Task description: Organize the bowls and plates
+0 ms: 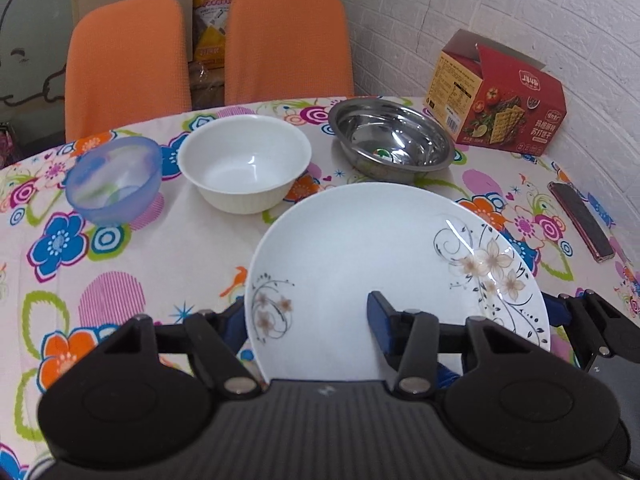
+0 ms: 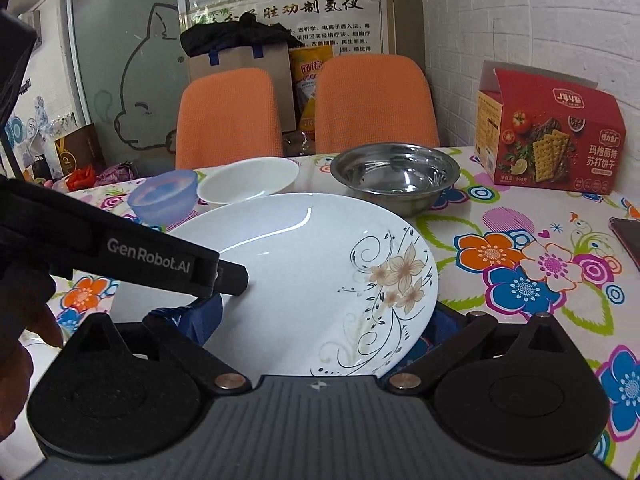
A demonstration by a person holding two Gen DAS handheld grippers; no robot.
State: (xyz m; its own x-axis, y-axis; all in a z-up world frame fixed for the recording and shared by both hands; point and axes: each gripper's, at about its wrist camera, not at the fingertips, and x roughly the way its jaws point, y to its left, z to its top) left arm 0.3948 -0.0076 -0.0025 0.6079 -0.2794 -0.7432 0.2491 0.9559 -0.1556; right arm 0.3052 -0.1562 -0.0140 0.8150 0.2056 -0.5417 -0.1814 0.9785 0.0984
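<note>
A white plate [image 1: 360,248] [image 2: 304,256] with brown flower prints is tilted up off the flowered table, close to both cameras. My left gripper [image 1: 306,312] is shut on its left rim, one blue pad on its face and the other hidden behind the rim. In the right wrist view the left gripper [image 2: 236,280] reaches over the plate from the left. My right gripper [image 2: 320,316] stands wide open, both pads partly hidden behind the plate's lower edge. Beyond stand a blue plastic bowl [image 1: 114,180], a white bowl [image 1: 244,164] and a steel bowl [image 1: 392,140].
A red cracker box [image 1: 500,104] stands by the brick wall at the back right. A phone [image 1: 580,220] lies near the table's right edge. Two orange chairs [image 1: 128,60] [image 1: 288,40] stand behind the table. A person's hand [image 2: 20,340] is at the left.
</note>
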